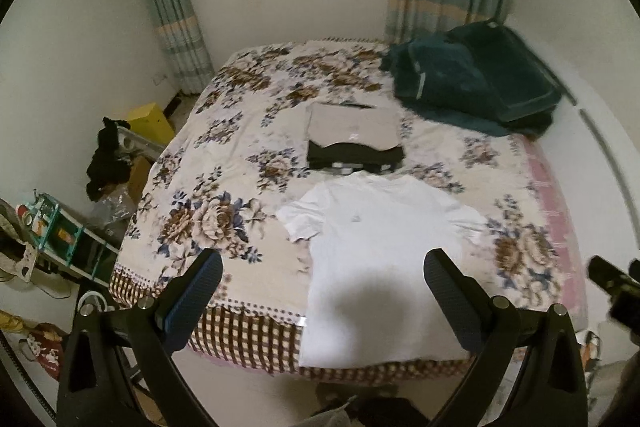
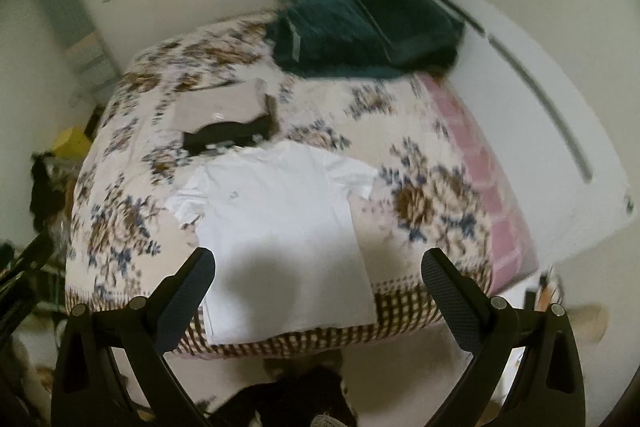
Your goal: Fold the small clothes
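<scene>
A white T-shirt (image 1: pixel 372 247) lies spread flat on the flowered bed, its hem hanging over the near edge; it also shows in the right wrist view (image 2: pixel 276 227). Behind it lies a stack of folded clothes, a beige piece (image 1: pixel 352 127) over a black one (image 1: pixel 356 155); the stack also shows in the right wrist view (image 2: pixel 228 115). My left gripper (image 1: pixel 322 269) is open and empty, above the shirt's lower part. My right gripper (image 2: pixel 318 267) is open and empty, above the shirt's hem. The right gripper's body also shows at the left wrist view's right edge (image 1: pixel 616 287).
The flowered bedspread (image 1: pixel 224 163) covers the bed. A dark teal pile of bedding and a bag (image 1: pixel 472 83) sits at the far right corner. Clutter, a yellow box (image 1: pixel 150 119) and dark clothes (image 1: pixel 106 159) fill the floor to the left. Dark clothes lie on the floor below (image 2: pixel 304 399).
</scene>
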{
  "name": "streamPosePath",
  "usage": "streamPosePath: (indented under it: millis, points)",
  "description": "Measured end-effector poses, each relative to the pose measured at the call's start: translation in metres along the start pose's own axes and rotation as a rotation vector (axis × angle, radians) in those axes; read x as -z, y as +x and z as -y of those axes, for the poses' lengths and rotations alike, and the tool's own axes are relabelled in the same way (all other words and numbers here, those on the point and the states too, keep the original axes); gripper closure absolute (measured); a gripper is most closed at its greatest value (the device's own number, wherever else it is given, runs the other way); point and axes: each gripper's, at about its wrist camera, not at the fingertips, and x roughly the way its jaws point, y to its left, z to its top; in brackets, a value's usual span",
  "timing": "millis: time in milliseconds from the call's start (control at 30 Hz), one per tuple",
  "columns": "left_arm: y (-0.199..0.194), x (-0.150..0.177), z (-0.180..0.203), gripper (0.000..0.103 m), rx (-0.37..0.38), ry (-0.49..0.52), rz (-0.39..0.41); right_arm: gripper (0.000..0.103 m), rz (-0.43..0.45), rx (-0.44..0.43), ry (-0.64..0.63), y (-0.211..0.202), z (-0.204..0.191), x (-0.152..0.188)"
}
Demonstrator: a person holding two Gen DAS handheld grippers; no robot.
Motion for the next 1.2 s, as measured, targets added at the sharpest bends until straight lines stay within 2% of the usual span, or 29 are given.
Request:
streamPosePath:
  millis: [33,200,267,367,433,533,633,700,767,833,900,933,967,1000,1033,1100,1200]
  points:
    - [0.010,0.004,-0.002,0.000,-0.005,-0.003,-0.002,0.000,-0.021,-0.005,0.043,0.026,0.010,0.002]
    - [0.106,0.005,0.006,0.000,-0.071,-0.015,-0.055,0.001,-0.152,0.010,0.243,0.160,0.074,0.002]
    - [0.153,0.007,0.014,0.000,-0.113,-0.026,-0.098,0.006,-0.212,-0.009,0.322,0.223,0.101,0.003]
    - [0.217,0.014,0.025,0.000,-0.183,-0.046,-0.152,0.025,-0.289,-0.067,0.462,0.324,0.147,0.007]
    - [0.254,0.020,0.035,0.000,-0.217,-0.059,-0.204,0.050,-0.345,-0.141,0.595,0.396,0.179,0.011]
    - [0.325,0.036,0.049,0.000,-0.246,-0.093,-0.294,0.052,-0.364,-0.238,0.778,0.496,0.219,0.026]
    - [0.383,0.057,0.059,0.000,-0.256,-0.121,-0.368,0.050,-0.369,-0.344,0.981,0.588,0.241,0.049]
    - [0.412,0.068,0.062,0.000,-0.257,-0.145,-0.401,0.047,-0.396,-0.411,1.114,0.646,0.242,0.063]
    - [0.442,0.082,0.067,0.000,-0.266,-0.167,-0.432,0.047,-0.385,-0.477,1.231,0.688,0.239,0.073]
    - [0.467,0.091,0.072,0.000,-0.263,-0.182,-0.459,0.046,-0.335,-0.520,1.294,0.720,0.237,0.076]
    - [0.488,0.102,0.073,0.000,-0.259,-0.201,-0.483,0.046,-0.267,-0.542,1.315,0.733,0.229,0.071]
    - [0.496,0.106,0.073,0.000,-0.247,-0.214,-0.488,0.051,-0.224,-0.546,1.310,0.737,0.225,0.064]
    - [0.501,0.109,0.073,0.000,-0.240,-0.221,-0.490,0.061,-0.194,-0.533,1.292,0.737,0.222,0.058]
    - [0.505,0.111,0.073,0.000,-0.230,-0.225,-0.488,0.088,-0.175,-0.501,1.249,0.737,0.217,0.049]
    - [0.509,0.112,0.074,0.000,-0.223,-0.225,-0.482,0.097,-0.164,-0.470,1.203,0.735,0.211,0.039]
    - [0.511,0.115,0.072,0.000,-0.222,-0.218,-0.464,0.099,-0.142,-0.423,1.135,0.727,0.200,0.021]
    - [0.508,0.117,0.064,0.000,-0.223,-0.208,-0.420,0.099,-0.100,-0.339,0.892,0.701,0.165,-0.028]
